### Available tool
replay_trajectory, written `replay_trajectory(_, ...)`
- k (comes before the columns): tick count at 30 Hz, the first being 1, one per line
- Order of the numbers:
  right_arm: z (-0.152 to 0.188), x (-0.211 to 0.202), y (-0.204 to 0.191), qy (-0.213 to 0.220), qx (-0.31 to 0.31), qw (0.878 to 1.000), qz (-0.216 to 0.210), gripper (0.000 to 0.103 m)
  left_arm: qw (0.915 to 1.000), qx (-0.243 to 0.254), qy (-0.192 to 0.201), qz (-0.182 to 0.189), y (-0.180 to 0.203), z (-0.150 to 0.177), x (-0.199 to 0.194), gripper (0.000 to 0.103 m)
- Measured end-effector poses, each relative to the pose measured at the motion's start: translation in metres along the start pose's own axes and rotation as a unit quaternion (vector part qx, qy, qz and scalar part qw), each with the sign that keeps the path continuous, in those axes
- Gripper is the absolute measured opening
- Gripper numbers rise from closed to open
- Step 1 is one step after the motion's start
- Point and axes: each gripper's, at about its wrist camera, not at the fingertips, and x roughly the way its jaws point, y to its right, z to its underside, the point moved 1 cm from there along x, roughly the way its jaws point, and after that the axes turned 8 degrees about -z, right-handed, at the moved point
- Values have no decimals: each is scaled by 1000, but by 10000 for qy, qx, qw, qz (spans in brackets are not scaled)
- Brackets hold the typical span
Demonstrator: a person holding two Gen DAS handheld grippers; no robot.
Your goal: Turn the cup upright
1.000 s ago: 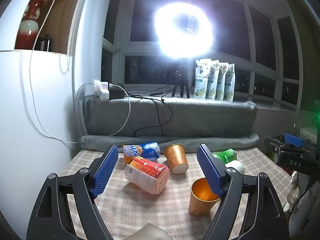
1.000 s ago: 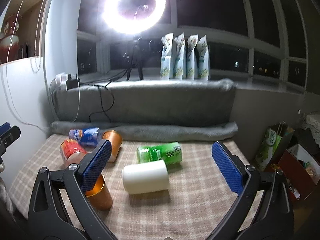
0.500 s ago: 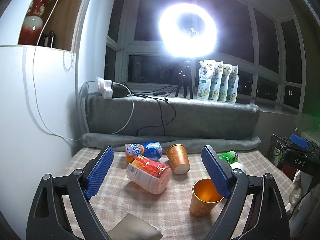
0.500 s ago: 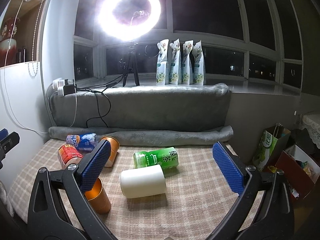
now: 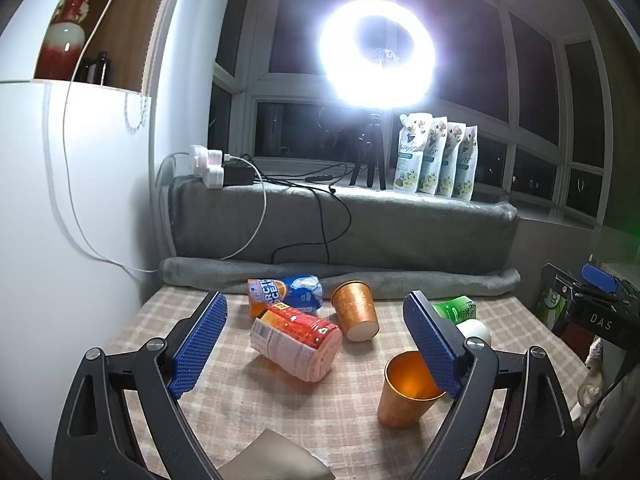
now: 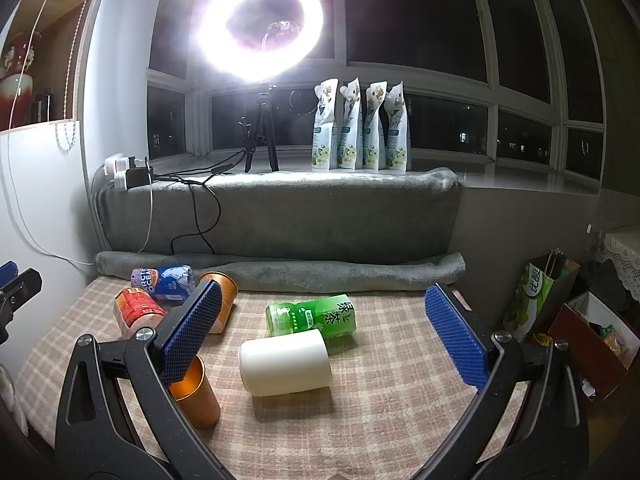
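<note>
With both the left gripper and right gripper hanging spread and empty, the white cup is lying sideways at lower centre, looking light, stiff and slick, best pinched across its wall mid-body.

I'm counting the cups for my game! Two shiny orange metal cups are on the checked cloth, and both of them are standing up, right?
Not quite. There are two shiny orange metal cups on the checked cloth, but only one stands up: the near cup, mouth open upward. The far cup lies tipped on its side beside the red can. The left wrist view shows it best.
</note>
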Motion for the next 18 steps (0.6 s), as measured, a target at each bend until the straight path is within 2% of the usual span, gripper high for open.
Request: replay_trajectory(18, 0, -1, 2, 32, -8, 10000, 10, 103, 10000, 19, 16, 28, 3, 0, -1, 90)
